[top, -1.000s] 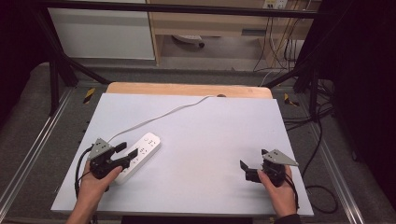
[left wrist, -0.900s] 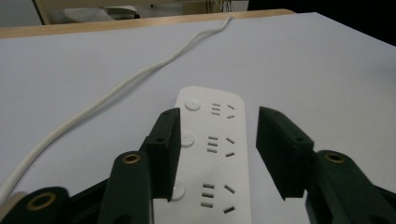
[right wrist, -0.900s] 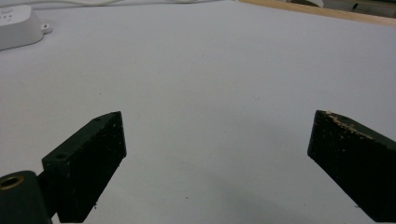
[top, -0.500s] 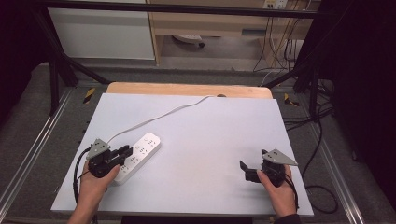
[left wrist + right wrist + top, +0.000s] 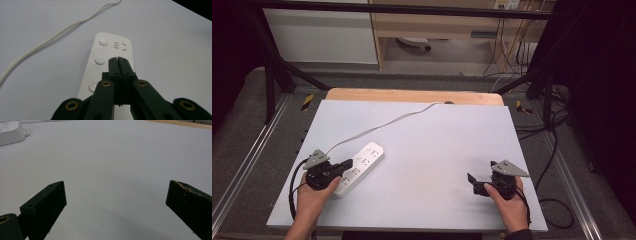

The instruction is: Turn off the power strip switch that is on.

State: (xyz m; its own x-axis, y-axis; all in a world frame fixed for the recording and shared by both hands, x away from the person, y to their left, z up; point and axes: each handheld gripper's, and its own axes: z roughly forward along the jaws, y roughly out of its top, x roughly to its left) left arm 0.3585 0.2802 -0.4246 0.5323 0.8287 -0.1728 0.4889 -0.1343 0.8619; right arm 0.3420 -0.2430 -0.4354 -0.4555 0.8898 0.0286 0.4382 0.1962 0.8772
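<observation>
Now, by parts:

Left gripper point(image 5: 346, 164): held in the person's left hand point(image 5: 314, 196) at the near left of the table point(image 5: 447, 150). Its jaws have just been closing and now stand pressed together, with nothing between them. In the left gripper view point(image 5: 117, 59) the joined tips hang over the middle of the power strip, beside its row of round buttons; whether they touch its top I cannot tell.

Power strip point(image 5: 364, 162): white, lying flat and slantwise on the table's left half, its near end just beside the left hand. In the left gripper view point(image 5: 107, 50) it runs away from the camera. One corner shows at the top left of the right gripper view point(image 5: 11, 132).

Cord point(image 5: 382, 125): white, running from the strip's far end across the table to its far edge in a loose curve.

Right gripper point(image 5: 472, 181): held in the right hand point(image 5: 509, 202) at the near right, well apart from the strip. Its jaws stand wide apart over bare table, holding nothing.
</observation>
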